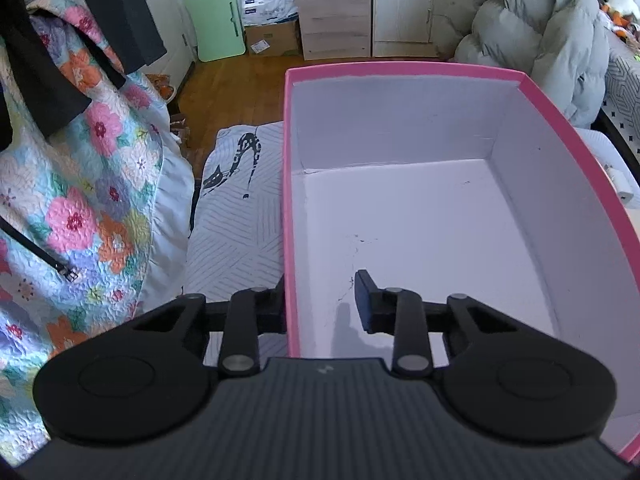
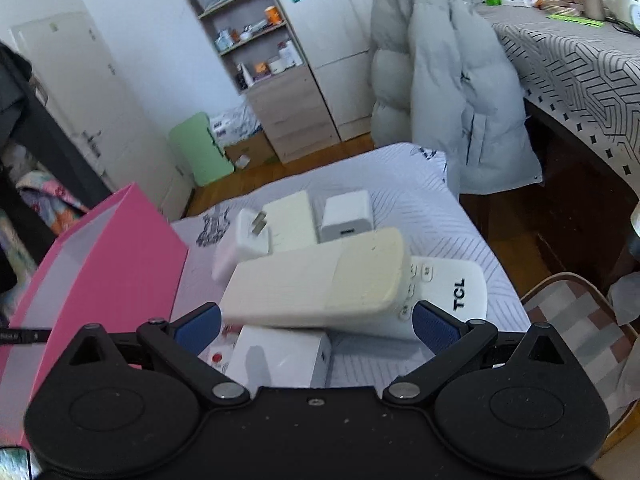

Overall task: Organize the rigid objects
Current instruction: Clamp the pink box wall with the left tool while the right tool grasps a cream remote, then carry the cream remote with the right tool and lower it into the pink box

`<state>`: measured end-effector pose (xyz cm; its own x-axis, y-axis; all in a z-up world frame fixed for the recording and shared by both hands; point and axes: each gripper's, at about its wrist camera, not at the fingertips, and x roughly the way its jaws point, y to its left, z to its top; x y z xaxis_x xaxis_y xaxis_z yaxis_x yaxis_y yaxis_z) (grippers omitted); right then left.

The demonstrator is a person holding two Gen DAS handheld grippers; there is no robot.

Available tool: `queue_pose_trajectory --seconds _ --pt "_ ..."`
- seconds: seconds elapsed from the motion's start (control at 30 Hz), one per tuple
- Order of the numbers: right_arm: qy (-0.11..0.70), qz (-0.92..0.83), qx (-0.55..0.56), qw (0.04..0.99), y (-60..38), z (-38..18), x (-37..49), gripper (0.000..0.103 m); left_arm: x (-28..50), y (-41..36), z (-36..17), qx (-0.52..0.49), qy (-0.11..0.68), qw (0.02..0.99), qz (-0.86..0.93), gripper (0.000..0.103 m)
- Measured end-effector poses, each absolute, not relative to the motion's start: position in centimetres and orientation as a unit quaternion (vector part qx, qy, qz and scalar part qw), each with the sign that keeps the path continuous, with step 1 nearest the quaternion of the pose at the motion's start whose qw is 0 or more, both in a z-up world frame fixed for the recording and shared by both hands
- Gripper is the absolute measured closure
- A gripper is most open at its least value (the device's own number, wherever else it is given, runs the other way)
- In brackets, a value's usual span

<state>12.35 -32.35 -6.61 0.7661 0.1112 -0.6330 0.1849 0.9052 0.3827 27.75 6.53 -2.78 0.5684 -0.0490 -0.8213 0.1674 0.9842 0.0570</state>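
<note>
A pink box [image 1: 400,69] with a white empty inside fills the left wrist view. My left gripper [image 1: 320,300] straddles its left wall, one finger outside, one pad [image 1: 364,300] inside; the jaws are apart and not pressing the wall. In the right wrist view the pink box [image 2: 116,256] stands at the left. My right gripper [image 2: 316,322] is open around a cream remote [image 2: 320,284] that lies across a white TCL remote [image 2: 456,292]. Beyond lie a white plug adapter [image 2: 252,236], a cream block [image 2: 290,220] and a white charger [image 2: 346,216]. A white box [image 2: 280,356] lies under the remote.
Everything lies on a white patterned cloth [image 2: 400,184]. A floral quilt [image 1: 80,200] hangs at the left. A grey puffer jacket [image 2: 440,80] hangs beside a table with a patterned cover [image 2: 580,64]. A chair with a checked cushion [image 2: 576,320] is at the right.
</note>
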Motion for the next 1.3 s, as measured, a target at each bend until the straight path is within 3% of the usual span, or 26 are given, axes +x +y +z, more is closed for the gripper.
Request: queue_pose_trajectory --seconds 0.13,0.3,0.4,0.47,0.67,0.77,0.87,1.0,1.2,1.3 --pt "0.32 -0.028 0.211 0.923 -32.8 -6.4 12.3 0.0 28.3 6.7 -3.0 0.062 0.471 0.879 -0.042 0.081" --pt "0.313 -0.037 0.193 0.929 -33.7 -5.8 12.9 0.0 27.8 5.3 -2.4 0.138 0.427 0.893 0.01 0.076" --pt "0.315 -0.036 0.201 0.927 -34.4 -5.7 13.1 0.0 28.2 6.1 -2.7 0.083 0.456 0.886 -0.019 0.077" --pt "0.321 -0.035 0.213 0.922 -34.9 -6.0 13.4 0.0 28.2 6.4 -2.9 0.079 0.458 0.885 -0.012 0.087" --pt "0.332 -0.033 0.242 0.911 -35.1 -7.5 14.3 0.002 28.0 7.1 -2.8 0.053 0.448 0.892 -0.02 0.092" --pt "0.328 -0.033 0.222 0.918 -34.4 -7.6 14.3 0.013 28.1 7.5 -2.7 0.03 0.449 0.893 -0.029 0.092" --pt "0.32 -0.027 0.203 0.925 -33.8 -7.2 14.0 0.035 28.1 7.6 -2.7 0.03 0.443 0.896 -0.029 0.092" --pt "0.297 -0.026 0.212 0.931 -33.8 -6.4 13.1 0.055 27.7 6.8 -2.4 0.053 0.421 0.905 -0.016 0.092" --pt "0.276 0.027 0.231 0.933 -33.0 -4.2 12.5 0.076 28.1 7.5 -2.5 0.031 0.437 0.898 -0.025 0.092" --pt "0.257 0.048 0.206 0.943 -31.4 -3.0 12.2 0.081 28.7 8.4 -2.9 0.003 0.458 0.888 -0.031 0.093"
